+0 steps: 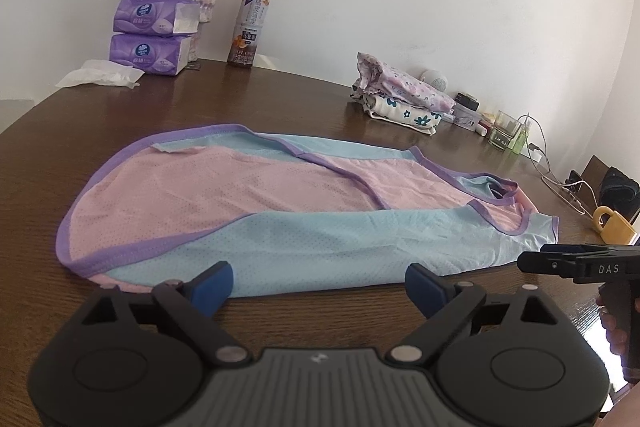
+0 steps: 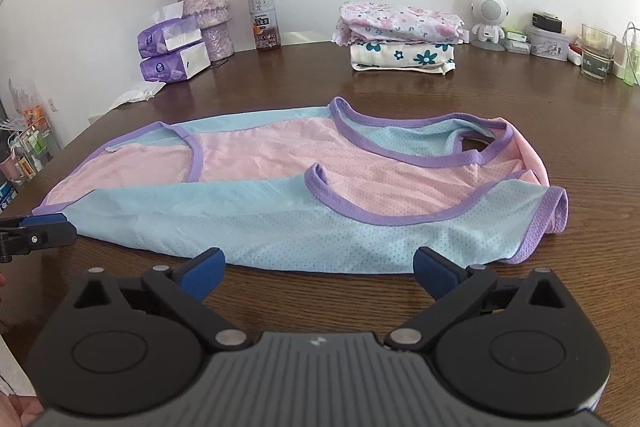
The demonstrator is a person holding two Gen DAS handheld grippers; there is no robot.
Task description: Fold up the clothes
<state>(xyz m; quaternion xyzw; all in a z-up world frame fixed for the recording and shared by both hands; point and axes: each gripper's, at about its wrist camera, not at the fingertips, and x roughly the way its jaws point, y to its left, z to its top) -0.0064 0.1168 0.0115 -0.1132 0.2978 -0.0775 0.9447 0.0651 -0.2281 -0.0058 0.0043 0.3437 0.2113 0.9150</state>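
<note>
Left claw [image 1: 318, 281]: blue-padded fingers spread wide, nothing between them, poised just short of the near edge of the garment. Right claw [image 2: 318, 269]: same state, fingers fully apart and empty, tips just beside the near blue hem. Neither pad presses on cloth in either wrist view.

Task item: pink and light-blue perforated mesh sleeveless top with purple binding [image 2: 304, 191], lying flat on the dark brown wooden bench [image 2: 400, 307], long axis running left to right. Near long edge appears already turned in over the pink middle, a blue panel lying on top; far blue edge likewise lapped inward. Armholes and neckline sit toward the right end, rounded hem toward the left.

Further out: folded stack of floral-print clothes [image 2: 400, 39] at the far side of the bench, well apart from the top. Brown tea bottle [image 2: 264, 13], two purple tissue packs [image 2: 172, 51] and a vase of dried pink roses [image 2: 208, 15] against the wall. A yellow mug [image 1: 612, 227] shows in the left view.

Judgement: lengthwise folds look done; both claws are released and between grasps. Next move likely calls for pinching one short end with both claws and carrying it across to the other end, keeping layers aligned. Thin mesh may slip or drag.
</note>
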